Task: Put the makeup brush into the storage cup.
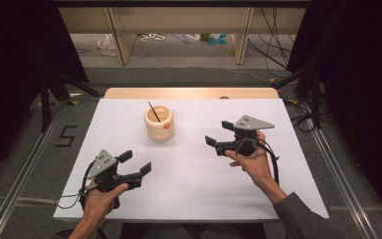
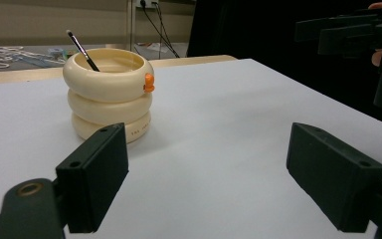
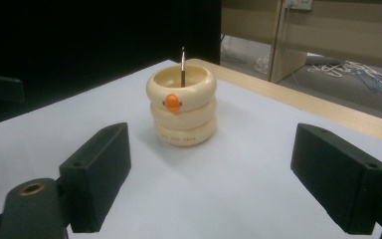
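Observation:
A cream holder (image 1: 159,124) made of three stacked rings, with a small orange knob on its side, stands upright toward the back of the white table (image 1: 189,169). A thin dark pen (image 1: 153,112) leans inside it. My left gripper (image 1: 136,163) is held low near the front left, open and empty, aimed at the holder (image 2: 109,94) and its pen (image 2: 82,50). The right gripper (image 1: 219,133) hovers right of the holder (image 3: 183,105), also open and empty, with the pen (image 3: 183,69) upright ahead of it. The right gripper (image 2: 348,30) shows far off in the left gripper view.
The white table top ends in a wooden strip (image 1: 189,92) at the back. Beyond lie wooden furniture legs (image 1: 122,40) and cables (image 1: 273,50) on the floor. Dark curtains (image 1: 368,74) flank both sides.

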A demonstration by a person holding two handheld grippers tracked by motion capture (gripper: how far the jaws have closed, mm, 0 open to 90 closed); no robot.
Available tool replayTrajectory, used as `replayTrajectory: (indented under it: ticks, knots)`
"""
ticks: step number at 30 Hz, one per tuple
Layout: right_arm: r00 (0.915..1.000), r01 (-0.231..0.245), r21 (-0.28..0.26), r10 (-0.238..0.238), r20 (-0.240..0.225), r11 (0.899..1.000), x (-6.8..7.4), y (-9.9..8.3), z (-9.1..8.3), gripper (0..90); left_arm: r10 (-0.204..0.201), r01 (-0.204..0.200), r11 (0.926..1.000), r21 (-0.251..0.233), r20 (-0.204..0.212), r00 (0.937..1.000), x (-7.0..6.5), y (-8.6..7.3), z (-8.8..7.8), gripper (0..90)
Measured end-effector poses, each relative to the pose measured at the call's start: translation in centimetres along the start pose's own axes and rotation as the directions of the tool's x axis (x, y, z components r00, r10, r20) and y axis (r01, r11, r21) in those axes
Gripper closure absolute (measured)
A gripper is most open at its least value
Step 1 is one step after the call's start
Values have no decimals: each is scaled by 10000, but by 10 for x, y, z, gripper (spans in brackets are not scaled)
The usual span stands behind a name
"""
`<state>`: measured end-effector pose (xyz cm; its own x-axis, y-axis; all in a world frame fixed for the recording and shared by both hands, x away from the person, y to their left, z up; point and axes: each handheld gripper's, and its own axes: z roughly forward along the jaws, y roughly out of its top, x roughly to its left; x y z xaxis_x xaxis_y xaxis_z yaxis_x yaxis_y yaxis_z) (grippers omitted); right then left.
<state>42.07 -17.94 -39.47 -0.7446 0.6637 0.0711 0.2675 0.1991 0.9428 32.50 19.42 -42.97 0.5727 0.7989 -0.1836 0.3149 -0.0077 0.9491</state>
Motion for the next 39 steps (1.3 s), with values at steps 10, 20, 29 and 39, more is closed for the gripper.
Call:
replayTrajectory:
  ticks: [10, 20, 29, 39]
  knots:
    - [9998, -192, 6, 192, -96, 9998, 3, -10, -10, 167, 32, -32, 10000, -4, 27, 10000, 0, 0, 0, 159]
    - [9990, -423, -53, 422, -177, 9991, 7, -18, -19, 164, 52, -52, 10000, -22, 0, 10000, 0, 0, 0, 159]
    - [9987, -472, -38, 471, -188, 9989, 12, -26, -25, 164, 61, -61, 10000, -33, 3, 10000, 0, 0, 0, 159]
    - [9999, -166, -26, 166, 14, 9999, 15, -33, -33, 162, 61, -61, 10000, -20, 22, 10000, 0, 0, 0, 159]
